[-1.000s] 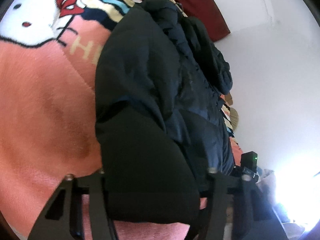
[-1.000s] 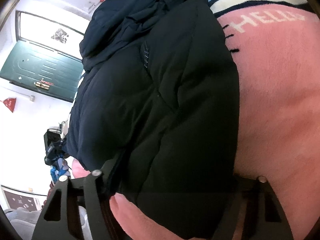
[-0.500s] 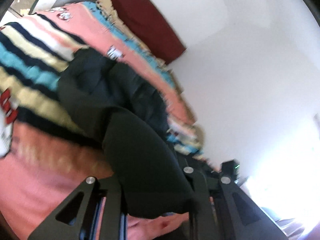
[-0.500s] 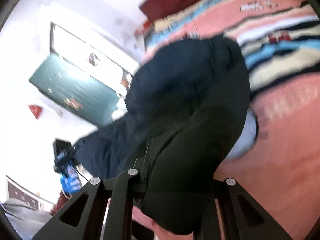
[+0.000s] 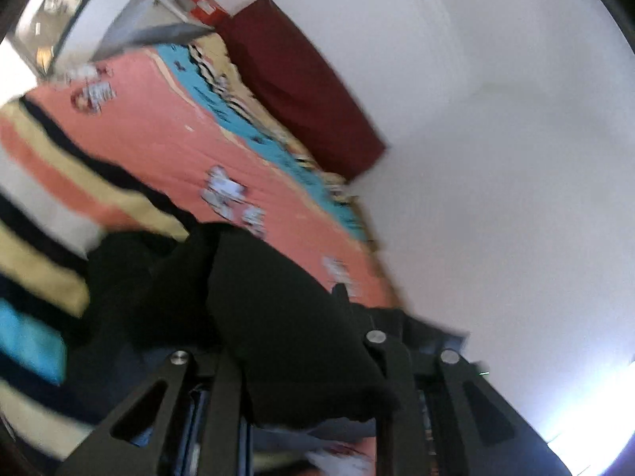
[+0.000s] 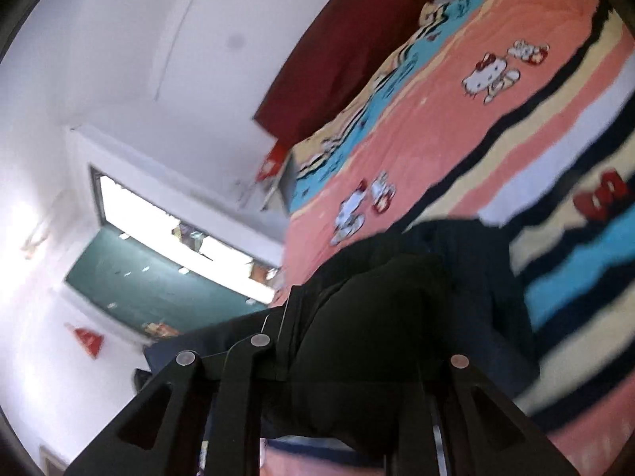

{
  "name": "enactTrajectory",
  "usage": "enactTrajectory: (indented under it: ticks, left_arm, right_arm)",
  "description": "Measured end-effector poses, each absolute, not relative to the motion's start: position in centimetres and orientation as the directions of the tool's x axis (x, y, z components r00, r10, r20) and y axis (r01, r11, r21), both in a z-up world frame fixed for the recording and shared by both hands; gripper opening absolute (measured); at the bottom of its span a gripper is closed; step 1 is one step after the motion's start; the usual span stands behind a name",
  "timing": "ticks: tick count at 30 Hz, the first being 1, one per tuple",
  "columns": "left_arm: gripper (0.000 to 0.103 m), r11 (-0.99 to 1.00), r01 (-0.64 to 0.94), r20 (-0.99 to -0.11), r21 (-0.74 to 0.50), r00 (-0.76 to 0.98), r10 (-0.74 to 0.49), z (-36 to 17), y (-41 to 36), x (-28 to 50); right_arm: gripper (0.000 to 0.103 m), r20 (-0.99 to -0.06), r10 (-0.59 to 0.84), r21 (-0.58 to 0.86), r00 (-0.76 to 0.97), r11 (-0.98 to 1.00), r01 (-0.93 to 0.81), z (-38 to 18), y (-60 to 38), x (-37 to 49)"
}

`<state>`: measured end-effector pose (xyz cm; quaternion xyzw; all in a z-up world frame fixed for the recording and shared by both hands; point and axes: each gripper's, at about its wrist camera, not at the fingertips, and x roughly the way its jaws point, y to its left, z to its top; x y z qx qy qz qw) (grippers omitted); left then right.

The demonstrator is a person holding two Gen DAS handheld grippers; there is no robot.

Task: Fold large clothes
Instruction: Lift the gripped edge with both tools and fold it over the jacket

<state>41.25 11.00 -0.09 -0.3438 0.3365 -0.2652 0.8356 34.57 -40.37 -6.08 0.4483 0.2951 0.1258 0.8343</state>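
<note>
Both grippers pinch the hem of a dark jacket [image 5: 285, 317] and carry it above the bed [image 5: 166, 146], likely to fold that end over the rest. The left gripper [image 5: 309, 388] has its jaws clamped on a thick fold; the right gripper [image 6: 345, 388] grips likewise, having just closed on it. The patterned blanket [image 6: 456, 127] ahead lies free; a red headboard [image 6: 341, 51] and white wall [image 5: 496, 119] stand beyond, and nothing blocks the way.

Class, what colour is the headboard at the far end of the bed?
The headboard is dark red, plain with no pattern; the right wrist view shows it best.
</note>
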Motion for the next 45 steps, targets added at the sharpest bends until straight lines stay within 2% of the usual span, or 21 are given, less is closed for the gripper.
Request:
enactTrajectory:
  ticks: [3,8,13,16,17,19,22,26,27,28,29,30,34,37,40,45]
  left_arm:
    - [0.02,0.713,0.144,-0.494,-0.686,0.627,-0.602,-2.2,9.2,47.0]
    - [0.021,0.811,0.044,-0.667,-0.583,0.545,-0.509,-9.2,6.1,54.0]
    - [0.021,0.824,0.034,-0.689,-0.566,0.529,-0.495,-13.1,5.2,54.8]
    - [0.022,0.787,0.017,-0.669,-0.617,0.514,-0.536,-13.5,6.4,54.8]
    - [0.024,0.76,0.008,-0.65,-0.65,0.512,-0.561,-13.6,7.0,54.8]
    - [0.032,0.654,-0.017,-0.565,-0.756,0.523,-0.638,-13.7,8.4,54.9]
    - [0.043,0.562,-0.032,-0.485,-0.827,0.547,-0.683,-11.8,10.3,54.4]
    - [0.053,0.51,-0.012,-0.425,-0.86,0.569,-0.704,-9.0,11.8,54.1]
    - [0.054,0.501,-0.008,-0.414,-0.865,0.574,-0.706,-8.3,12.2,54.1]
    - [0.054,0.498,-0.005,-0.408,-0.867,0.58,-0.705,-7.6,12.3,54.1]
    - [0.054,0.495,-0.001,-0.401,-0.869,0.589,-0.702,-6.9,12.8,53.9]
    - [0.055,0.496,0.001,-0.398,-0.869,0.595,-0.698,-6.3,13.1,53.7]
    - [0.057,0.496,0.017,-0.363,-0.868,0.661,-0.657,-3.6,15.4,52.3]
    - [0.057,0.616,0.028,-0.436,-0.787,0.682,-0.587,-1.4,15.1,51.0]
    - [0.057,0.785,0.063,-0.562,-0.617,0.662,-0.495,0.1,11.3,50.2]
    - [0.057,0.925,0.182,-0.697,-0.335,0.613,-0.372,-2.0,1.5,50.4]
  right_arm:
    - [0.019,-0.453,0.411,0.782,0.791,0.61,0.131,-7.5,-40.2,39.6]
    - [0.019,-0.638,0.338,0.66,0.692,0.703,0.265,-12.0,-39.1,47.3]
    - [0.018,-0.662,0.363,0.672,0.656,0.675,0.305,-16.3,-38.8,50.6]
    - [0.019,-0.674,0.358,0.655,0.646,0.694,0.299,-16.5,-38.7,51.0]
    - [0.023,-0.671,0.366,0.663,0.644,0.686,0.301,-16.6,-38.9,51.3]
    - [0.026,-0.657,0.377,0.677,0.653,0.677,0.29,-15.9,-39.4,51.0]
    - [0.038,-0.627,0.38,0.682,0.68,0.69,0.243,-14.1,-39.5,49.7]
    - [0.061,-0.597,0.388,0.699,0.702,0.681,0.218,-12.6,-39.7,49.7]
    - [0.069,-0.587,0.387,0.706,0.711,0.674,0.217,-12.1,-39.9,49.6]
    - [0.074,-0.583,0.376,0.706,0.72,0.673,0.219,-11.6,-40.0,49.5]
    - [0.085,-0.576,0.373,0.71,0.728,0.669,0.219,-11.2,-40.1,49.6]
    - [0.093,-0.562,0.375,0.72,0.737,0.661,0.213,-10.8,-40.3,49.4]
    - [0.093,-0.56,0.323,0.684,0.763,0.7,0.206,-8.0,-40.7,48.3]
    - [0.093,-0.571,0.286,0.625,0.77,0.759,0.182,-5.8,-39.9,47.5]
    - [0.093,-0.597,0.262,0.519,0.758,0.847,0.117,-4.0,-36.9,47.4]
    - [0.092,-0.663,0.233,0.349,0.711,0.937,0.018,-4.5,-30.2,48.8]
